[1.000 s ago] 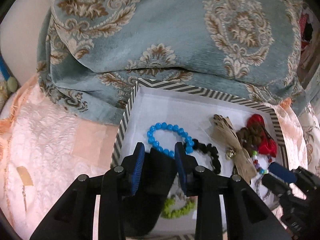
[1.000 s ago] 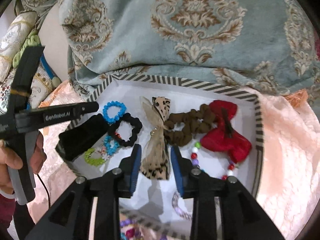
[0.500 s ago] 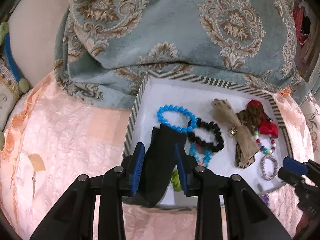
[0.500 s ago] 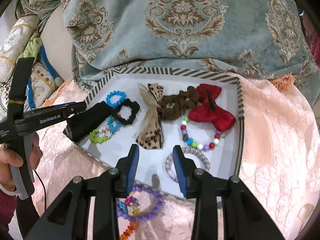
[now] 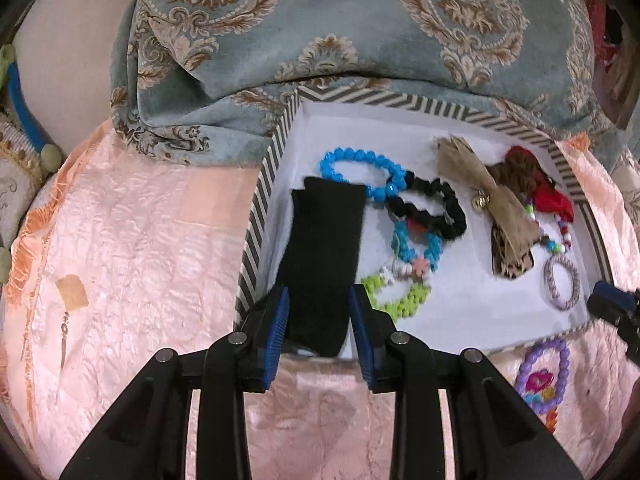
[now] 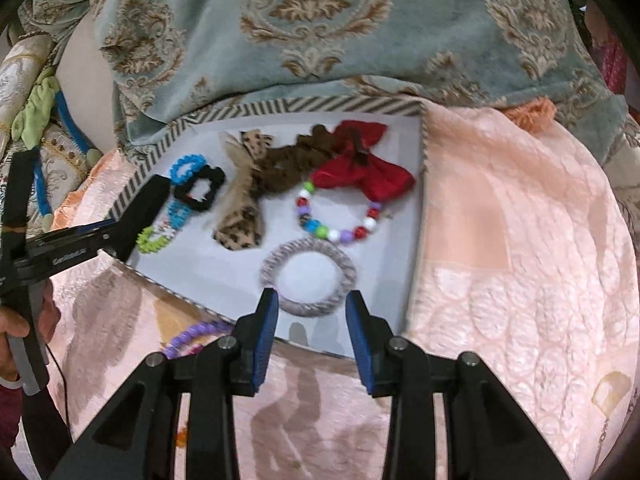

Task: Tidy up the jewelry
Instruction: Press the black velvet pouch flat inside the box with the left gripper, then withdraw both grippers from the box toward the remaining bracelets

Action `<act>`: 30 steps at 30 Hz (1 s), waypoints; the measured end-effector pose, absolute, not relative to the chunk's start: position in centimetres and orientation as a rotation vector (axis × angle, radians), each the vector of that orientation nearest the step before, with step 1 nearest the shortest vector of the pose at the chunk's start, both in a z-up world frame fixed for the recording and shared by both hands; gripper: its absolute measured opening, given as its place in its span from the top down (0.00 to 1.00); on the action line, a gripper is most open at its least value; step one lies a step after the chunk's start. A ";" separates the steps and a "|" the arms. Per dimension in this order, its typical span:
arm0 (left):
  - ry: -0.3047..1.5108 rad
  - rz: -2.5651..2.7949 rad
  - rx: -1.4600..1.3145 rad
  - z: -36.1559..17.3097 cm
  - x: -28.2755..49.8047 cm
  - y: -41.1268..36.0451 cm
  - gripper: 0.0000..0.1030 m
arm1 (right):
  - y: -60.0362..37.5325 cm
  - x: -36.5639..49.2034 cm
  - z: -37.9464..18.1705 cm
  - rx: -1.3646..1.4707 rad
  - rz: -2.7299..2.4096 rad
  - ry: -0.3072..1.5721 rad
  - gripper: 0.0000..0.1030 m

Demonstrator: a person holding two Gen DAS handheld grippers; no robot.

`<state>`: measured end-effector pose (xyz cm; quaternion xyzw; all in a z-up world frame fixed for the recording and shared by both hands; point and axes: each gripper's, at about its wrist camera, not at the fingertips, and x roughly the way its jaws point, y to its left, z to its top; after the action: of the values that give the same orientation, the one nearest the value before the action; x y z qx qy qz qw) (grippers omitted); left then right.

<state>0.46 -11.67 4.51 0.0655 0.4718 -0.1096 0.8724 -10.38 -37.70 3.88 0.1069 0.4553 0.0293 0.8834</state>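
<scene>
A striped-rim white tray [image 5: 256,220] [image 6: 360,106] lies on the pink bedspread. It holds a blue bead bracelet [image 5: 356,168], a black scrunchie [image 5: 432,208], a green bracelet [image 5: 400,300], a leopard bow [image 6: 240,208], a red bow [image 6: 364,168], a multicolour bead bracelet [image 6: 340,220] and a grey ring [image 6: 308,272]. My left gripper [image 5: 318,322] is shut on a black cloth band [image 5: 324,252] at the tray's near left edge. My right gripper [image 6: 310,328] is open and empty above the tray's near edge, just short of the grey ring.
A purple bead bracelet [image 5: 544,376] [image 6: 192,336] lies on the pink bedspread [image 5: 120,280] in front of the tray. A blue-grey patterned blanket [image 6: 320,20] is heaped behind the tray. Cushions [image 5: 16,160] sit at far left.
Both grippers have pulled back toward me from over the tray. The left one has drawn the black band back with it. The right one has ended at the tray's near edge.
</scene>
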 end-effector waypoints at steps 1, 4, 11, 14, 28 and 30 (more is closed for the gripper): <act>0.993 -0.232 0.138 4.4 0.3 -11.7 0.86 | -38.0 -10.5 3.9 0.232 0.070 0.945 0.65; 1.002 -0.245 0.136 4.3 -0.3 -11.9 0.86 | -38.4 -10.6 4.0 0.229 0.066 0.943 0.65; 1.001 -0.277 0.124 5.0 -2.2 -12.3 0.86 | -39.3 -10.7 4.0 0.234 0.036 0.947 0.65; 0.992 -0.275 0.118 5.1 -2.4 -12.2 0.86 | -39.2 -10.8 4.2 0.232 0.031 0.944 0.65; 0.923 -0.242 0.093 7.7 -5.7 -11.5 0.85 | -36.6 -15.6 8.7 0.205 0.061 0.831 0.56; 0.909 -0.243 0.090 8.3 -6.5 -11.3 0.85 | -36.1 -16.5 9.1 0.192 0.063 0.822 0.55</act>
<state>-6.49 -11.32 8.28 0.0433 0.4376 -0.1173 0.8905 -16.50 -36.06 9.10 0.0931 0.3990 0.0304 0.9117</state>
